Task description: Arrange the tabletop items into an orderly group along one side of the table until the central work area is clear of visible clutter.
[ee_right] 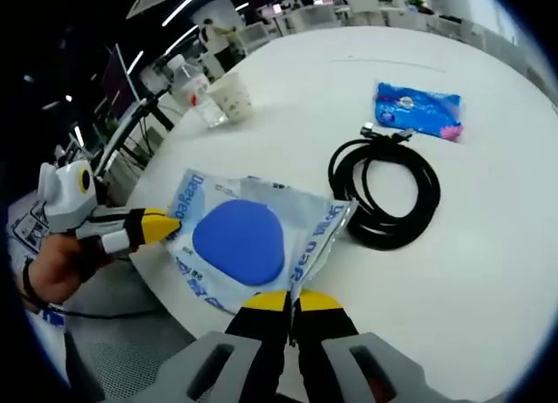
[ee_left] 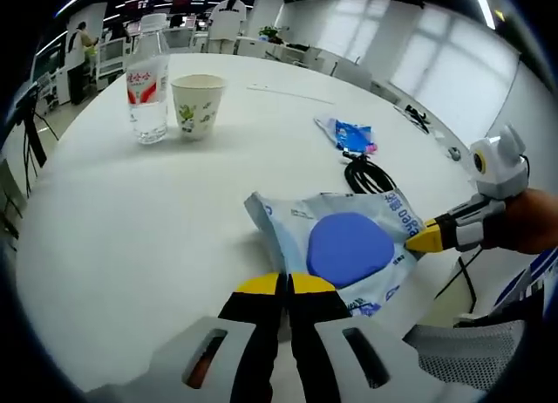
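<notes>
**Both claws pinch the same blue-pad packet at the counter's edge**

In the left gripper view, the left claw (ee_left: 286, 285) has its yellow-tipped jaws pressed together on the near edge of the packet (ee_left: 344, 246), a clear plastic wrapper with blue print and a rounded blue pad inside. The right claw (ee_left: 425, 238) comes in from the right of that view, held by a hand (ee_left: 527, 221), and its yellow tip meets the packet's far corner. The packet lies flat on the white counter (ee_left: 157, 228), close to its edge.

In the right gripper view, the right claw (ee_right: 289, 302) is closed on the packet's (ee_right: 248, 237) near edge, jaws together with the wrapper between them. The left claw (ee_right: 161, 227) reaches in from the left of that view and touches the packet's opposite side.

Just beside the packet sits a coiled black cable (ee_right: 388, 189), its loop touching the wrapper's corner. Beyond the cable, apart from it, lies a small blue pouch (ee_right: 417, 109) with a pink end.

Farther across the counter stand a water bottle (ee_left: 146, 87) with a red label and a paper cup (ee_left: 197, 106), upright and just beside one another, well apart from the packet. In the right gripper view the same bottle (ee_right: 193, 91) and cup (ee_right: 231, 96) stand near the counter's far rim.
</notes>
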### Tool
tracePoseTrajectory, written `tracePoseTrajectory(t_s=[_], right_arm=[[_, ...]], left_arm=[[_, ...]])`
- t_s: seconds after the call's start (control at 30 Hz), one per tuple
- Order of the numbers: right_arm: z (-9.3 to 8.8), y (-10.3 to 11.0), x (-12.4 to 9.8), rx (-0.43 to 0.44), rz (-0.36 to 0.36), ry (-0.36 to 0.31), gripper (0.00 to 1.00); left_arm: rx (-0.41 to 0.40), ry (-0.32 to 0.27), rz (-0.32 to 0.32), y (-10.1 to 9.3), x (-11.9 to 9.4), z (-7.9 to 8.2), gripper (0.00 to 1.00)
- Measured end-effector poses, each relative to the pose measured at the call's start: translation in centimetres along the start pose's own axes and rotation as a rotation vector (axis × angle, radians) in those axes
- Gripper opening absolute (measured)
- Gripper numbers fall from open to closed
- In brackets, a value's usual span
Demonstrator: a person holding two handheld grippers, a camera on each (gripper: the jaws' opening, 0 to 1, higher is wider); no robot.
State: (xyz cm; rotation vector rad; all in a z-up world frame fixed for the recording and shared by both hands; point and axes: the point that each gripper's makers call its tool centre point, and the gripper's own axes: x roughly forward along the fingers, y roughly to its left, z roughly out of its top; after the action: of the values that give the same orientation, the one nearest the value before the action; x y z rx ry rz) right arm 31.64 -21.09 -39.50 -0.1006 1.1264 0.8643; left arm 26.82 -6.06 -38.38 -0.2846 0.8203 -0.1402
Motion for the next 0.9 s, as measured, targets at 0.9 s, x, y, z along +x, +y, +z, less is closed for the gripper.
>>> tracePoseTrajectory(t_s=[0.9], right_arm=[[2.4, -2.3, -2.3, 0.114, -0.013, -0.121, 0.0]], left_arm=[[-0.045, -0.047, -0.053, -1.0, 3.3, 5.9, 0.0]])
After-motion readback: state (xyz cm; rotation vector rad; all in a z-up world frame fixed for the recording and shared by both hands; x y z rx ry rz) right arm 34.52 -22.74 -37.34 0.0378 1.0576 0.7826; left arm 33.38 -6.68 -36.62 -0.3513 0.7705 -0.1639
